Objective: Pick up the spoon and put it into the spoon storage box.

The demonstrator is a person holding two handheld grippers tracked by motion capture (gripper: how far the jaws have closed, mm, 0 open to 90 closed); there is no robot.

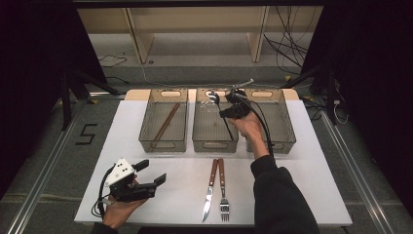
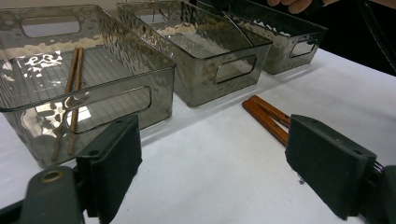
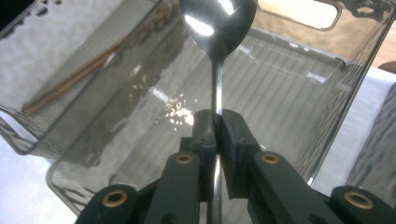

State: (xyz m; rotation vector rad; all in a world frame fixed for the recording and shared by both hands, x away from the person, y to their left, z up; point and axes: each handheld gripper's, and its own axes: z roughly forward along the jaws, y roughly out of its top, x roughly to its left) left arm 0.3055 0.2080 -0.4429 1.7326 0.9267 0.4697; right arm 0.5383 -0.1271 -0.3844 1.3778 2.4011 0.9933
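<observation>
The right gripper [image 3: 217, 126] is clamped on a spoon's [image 3: 217, 28] handle, bowl above the middle bin [image 1: 215, 119]. In the high view the left gripper [image 1: 151, 173] rests wide open and empty, well apart from the knife [image 1: 210, 190] and fork [image 1: 223, 190].

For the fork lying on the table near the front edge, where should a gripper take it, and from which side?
Grip the fork on its wooden handle, from straight above, jaws across its width. It lies flat, tines toward the person, with the knife close along its left, handles nearly touching, so one jaw has little room there. The free, open left gripper is probably the one to use.
</observation>
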